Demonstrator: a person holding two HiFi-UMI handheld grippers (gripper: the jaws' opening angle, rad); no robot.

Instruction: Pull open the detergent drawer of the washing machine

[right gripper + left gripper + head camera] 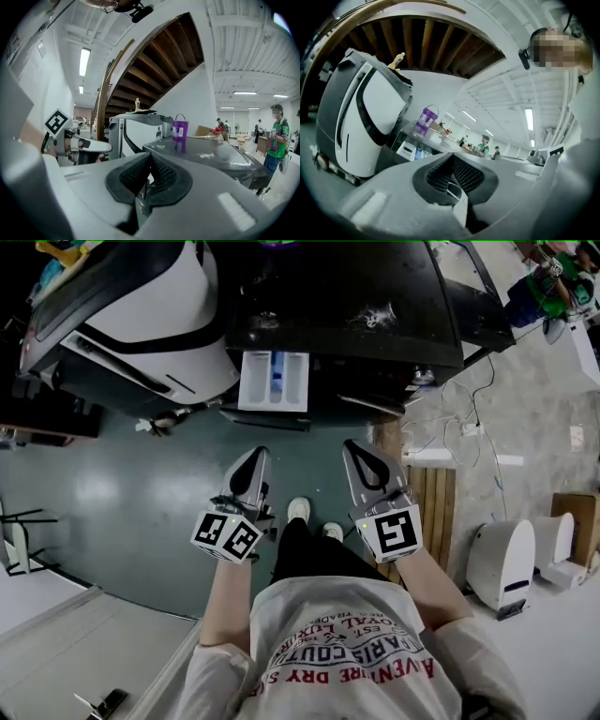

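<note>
The dark washing machine stands ahead of me in the head view. Its white detergent drawer sticks out of the front, pulled open, with a blue insert showing inside. My left gripper and right gripper hover side by side in front of the machine, well short of the drawer and touching nothing. Both point towards it. The left gripper has its ribbed pads pressed together with nothing between them, and the drawer shows beyond it. The right gripper is likewise shut and empty, above the machine's top.
A large white and black appliance stands left of the washer. A purple bucket sits on the washer's top. A wooden pallet, cables and white units lie on the right. People stand far behind.
</note>
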